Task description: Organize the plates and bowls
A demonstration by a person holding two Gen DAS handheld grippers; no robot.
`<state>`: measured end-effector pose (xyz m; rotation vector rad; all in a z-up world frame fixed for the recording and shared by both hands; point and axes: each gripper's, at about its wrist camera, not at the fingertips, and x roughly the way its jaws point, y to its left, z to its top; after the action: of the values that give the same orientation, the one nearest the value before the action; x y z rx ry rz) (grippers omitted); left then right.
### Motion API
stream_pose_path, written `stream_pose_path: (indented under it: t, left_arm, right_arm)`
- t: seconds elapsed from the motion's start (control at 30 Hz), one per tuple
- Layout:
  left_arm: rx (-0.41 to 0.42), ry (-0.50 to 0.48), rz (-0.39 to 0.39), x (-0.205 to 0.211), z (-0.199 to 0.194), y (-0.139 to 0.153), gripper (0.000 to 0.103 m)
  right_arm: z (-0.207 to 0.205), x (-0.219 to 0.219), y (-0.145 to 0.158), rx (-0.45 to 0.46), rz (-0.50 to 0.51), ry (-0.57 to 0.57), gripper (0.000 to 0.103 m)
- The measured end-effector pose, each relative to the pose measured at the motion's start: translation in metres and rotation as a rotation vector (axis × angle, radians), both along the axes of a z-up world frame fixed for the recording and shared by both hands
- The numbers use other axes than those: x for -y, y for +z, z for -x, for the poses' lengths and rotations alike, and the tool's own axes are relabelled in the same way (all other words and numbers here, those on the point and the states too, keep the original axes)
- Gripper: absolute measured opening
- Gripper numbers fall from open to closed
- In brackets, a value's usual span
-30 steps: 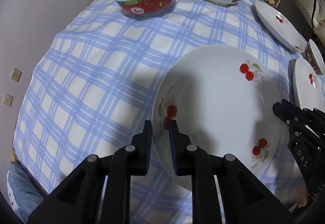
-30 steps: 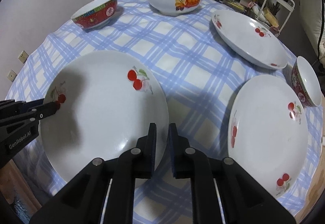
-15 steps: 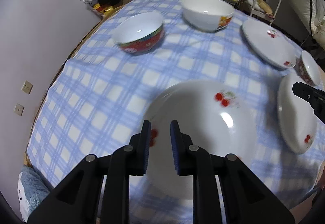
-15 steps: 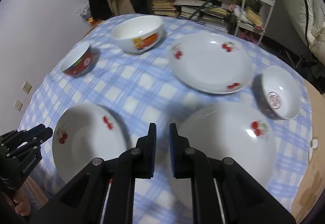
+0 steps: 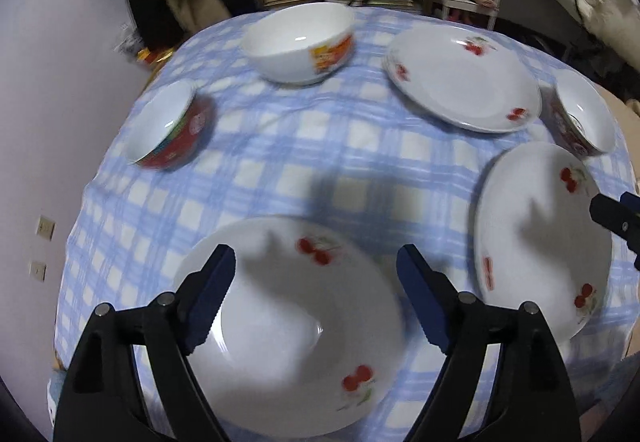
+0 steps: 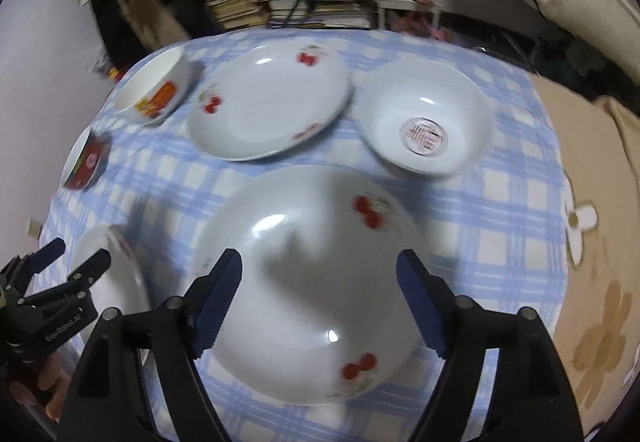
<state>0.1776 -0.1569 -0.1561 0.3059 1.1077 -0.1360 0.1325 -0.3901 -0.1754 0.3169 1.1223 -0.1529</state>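
The left gripper (image 5: 316, 298) hung over the near cherry plate (image 5: 292, 326), which lay flat on the checked tablecloth (image 5: 280, 145) directly ahead of and below its jaws. Those jaws stood spread wide, gripping nothing, with no contact that could be seen. The plate was round, so no long axis mattered; its near rim sat under the fingers, hidden in part.

The right gripper (image 6: 320, 294) hung likewise over the second cherry plate (image 6: 312, 282), jaws released and wide apart, empty. That plate lay just right of the near cherry plate, their rims close but apart in the left wrist view.

Taking the second cherry plate as landmark: a third cherry plate (image 6: 268, 105) lay beyond it, the white bowl with the red seal (image 6: 424, 121) beyond it to the right, the white cartoon bowl (image 6: 154, 91) beyond it to the left, and the red bowl (image 6: 84, 161) further left.

Each gripper was nearer its own plate. Stacking probably turns on catching a rim, which would need the jaws turned to straddle the edge vertically.
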Motion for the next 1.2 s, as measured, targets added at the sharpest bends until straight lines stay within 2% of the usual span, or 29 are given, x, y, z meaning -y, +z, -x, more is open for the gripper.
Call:
stream_pose_path:
  t: [0.13,0.23,0.47,0.57,0.67,0.73,0.77,0.83,0.97,1.07,1.13,1.2]
  left_arm:
    - [0.019,0.011,0.036,0.012,0.0,0.001,0.083]
    - [-0.032,-0.01,0.098,0.02,-0.004,-0.002,0.083]
    - [-0.08,-0.057,0.108,0.04,-0.008,-0.012,0.083]
    - [-0.127,-0.071,0.13,0.046,-0.011,-0.02,0.08]
    - [-0.126,-0.087,0.119,0.052,-0.011,-0.024,0.076]
    - [-0.13,-0.09,0.116,0.055,-0.012,-0.025,0.07]
    - [-0.142,-0.09,0.116,0.057,-0.012,-0.028,0.068]
    - [-0.168,-0.096,0.118,0.06,-0.015,-0.032,0.055]
    - [-0.201,-0.093,0.122,0.066,-0.017,-0.04,0.047]
    - [-0.213,-0.098,0.142,0.068,-0.018,-0.042,0.038]
    - [-0.222,-0.109,0.157,0.071,-0.017,-0.043,0.023]
    - [-0.237,-0.12,0.171,0.075,-0.015,-0.044,0.018]
  right_arm:
    - [0.01,0.022,-0.006,0.007,-0.015,-0.067,0.084]
    - [0.013,0.033,-0.012,-0.012,-0.035,-0.104,0.084]
    - [0.022,0.055,-0.023,-0.034,-0.096,-0.191,0.083]
    - [0.024,0.061,-0.029,-0.045,-0.114,-0.229,0.076]
    - [0.025,0.068,-0.037,-0.053,-0.157,-0.248,0.065]
    - [0.026,0.071,-0.042,-0.064,-0.178,-0.265,0.055]
    - [0.027,0.072,-0.045,-0.068,-0.184,-0.271,0.053]
    - [0.028,0.075,-0.049,-0.076,-0.202,-0.286,0.052]
    - [0.027,0.076,-0.055,-0.081,-0.224,-0.295,0.05]
    - [0.026,0.073,-0.059,-0.094,-0.233,-0.286,0.037]
    - [0.026,0.074,-0.061,-0.088,-0.258,-0.28,0.022]
    - [0.025,0.075,-0.064,-0.087,-0.281,-0.282,0.019]
